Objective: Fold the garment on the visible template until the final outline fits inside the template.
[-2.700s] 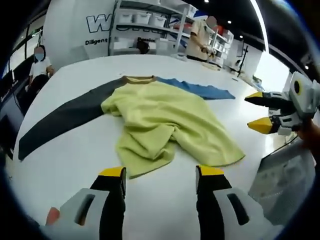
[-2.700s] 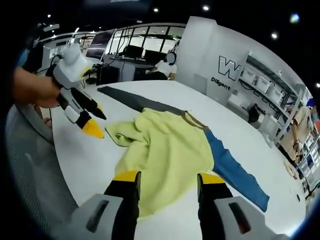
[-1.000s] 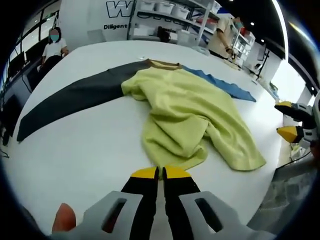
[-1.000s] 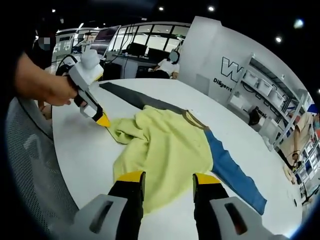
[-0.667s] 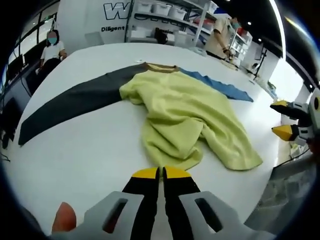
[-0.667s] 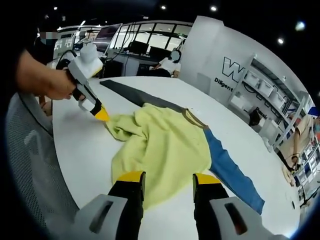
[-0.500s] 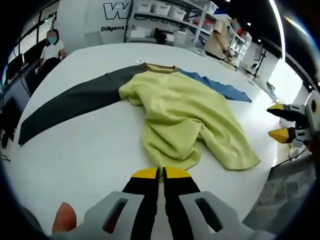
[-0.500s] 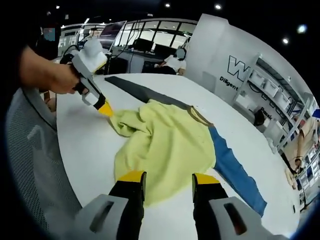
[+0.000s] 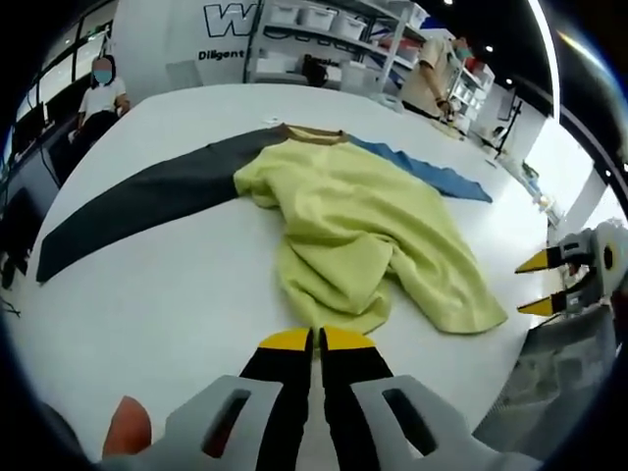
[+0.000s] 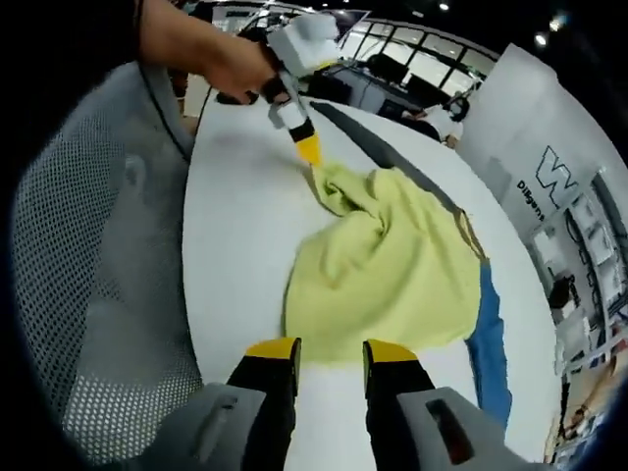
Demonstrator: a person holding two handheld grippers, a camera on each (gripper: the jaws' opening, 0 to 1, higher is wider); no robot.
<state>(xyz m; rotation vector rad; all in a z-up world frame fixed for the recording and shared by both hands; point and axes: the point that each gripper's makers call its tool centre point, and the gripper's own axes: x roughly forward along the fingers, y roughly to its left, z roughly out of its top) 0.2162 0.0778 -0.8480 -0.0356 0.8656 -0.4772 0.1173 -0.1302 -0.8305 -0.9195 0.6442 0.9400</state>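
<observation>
**A:** Pinching the shirt's edge, is it? The left gripper (image 9: 316,340) has its jaws pressed together right at the near hem of the yellow shirt (image 9: 368,231); whether cloth is truly caught between them I cannot tell from its own view; in the right gripper view that gripper's tip (image 10: 308,149) touches the bunched corner of the shirt (image 10: 392,265).

**B:** And the right gripper (image 10: 329,349)?

**A:** Jaws spread, holding nothing, hovering at the shirt's other near edge; in the left gripper view it (image 9: 542,284) sits off the table (image 9: 177,294) edge, apart from the cloth.

**B:** So where is the shirt?

**A:** Crumpled on the white table, its body heaped toward the collar; one dark sleeve (image 9: 137,201) and one blue sleeve (image 9: 432,177) lie stretched out flat; I can't make out a template outline.

**B:** Step in hand?

**A:** Early, I'd judge: getting hold of the hem to spread it; next the right gripper needs to close on its corner, then both draw the body flat before any fold.
</observation>
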